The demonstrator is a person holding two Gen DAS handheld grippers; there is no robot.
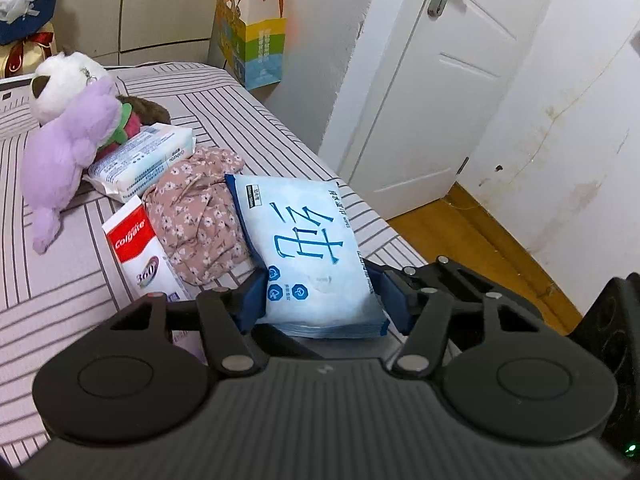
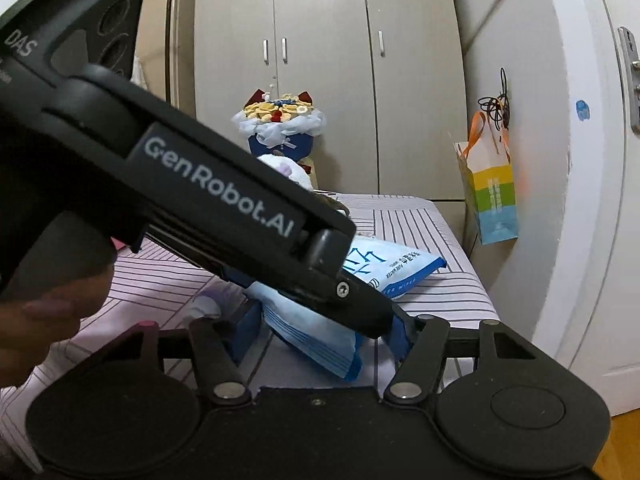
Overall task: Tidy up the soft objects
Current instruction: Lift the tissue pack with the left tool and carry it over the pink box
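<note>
A light blue wet-wipes pack (image 1: 308,248) lies on the striped bed (image 1: 60,280) near its right edge. My left gripper (image 1: 322,304) has a blue pad on each side of the pack's near end and is shut on it. In the right wrist view the same pack (image 2: 316,332) sits between my right gripper's (image 2: 324,336) pads, with the left gripper's black body (image 2: 224,200) crossing above; I cannot tell whether the right pads press it. A floral pink cloth (image 1: 200,212), a white tissue pack (image 1: 140,160), a purple plush (image 1: 76,148) and a Colgate box (image 1: 140,252) lie to the left.
A white door (image 1: 440,80) and wooden floor (image 1: 460,248) are to the right of the bed. A colourful paper bag (image 1: 256,36) hangs on the wall beyond the bed. A flower bouquet (image 2: 280,124) stands before beige wardrobes (image 2: 328,60) at the back.
</note>
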